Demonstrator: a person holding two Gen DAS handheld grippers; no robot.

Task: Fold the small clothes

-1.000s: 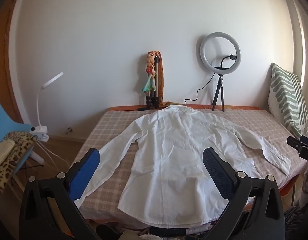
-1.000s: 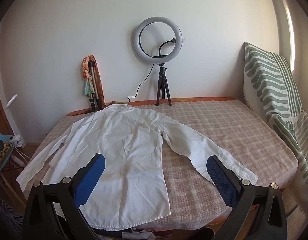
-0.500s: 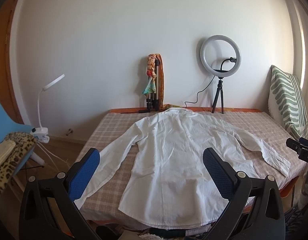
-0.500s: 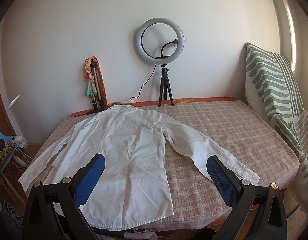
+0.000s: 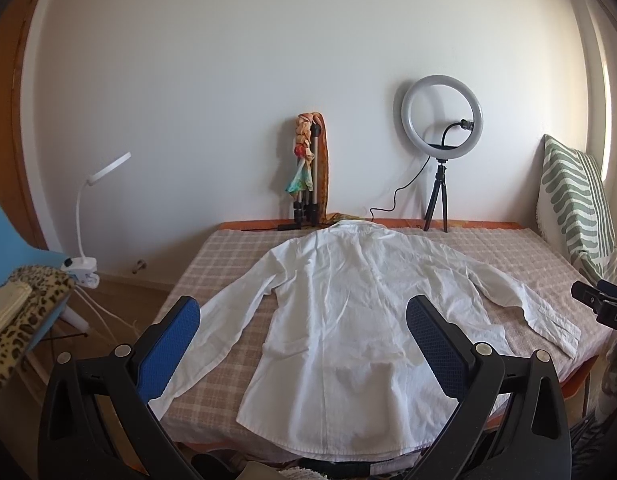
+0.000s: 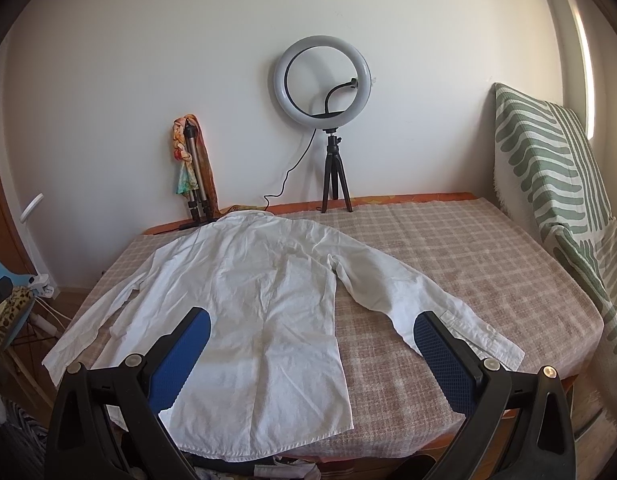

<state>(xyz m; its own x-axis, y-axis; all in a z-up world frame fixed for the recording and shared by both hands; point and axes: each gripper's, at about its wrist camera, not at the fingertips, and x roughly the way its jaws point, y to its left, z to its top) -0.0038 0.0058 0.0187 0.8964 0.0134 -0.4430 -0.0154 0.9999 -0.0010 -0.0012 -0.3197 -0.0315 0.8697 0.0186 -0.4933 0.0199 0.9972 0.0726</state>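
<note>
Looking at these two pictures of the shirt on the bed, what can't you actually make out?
- White shirt: front side faces down in both views, so buttons are hidden.
- Its hem: right wrist view, partly behind the right tool.
- Its left cuff: left wrist view, behind the left tool.
- Black object: left wrist view, cut off by the edge.

White shirt (image 5: 348, 320) lies flat before the wide-spread left gripper (image 5: 302, 340).
</note>
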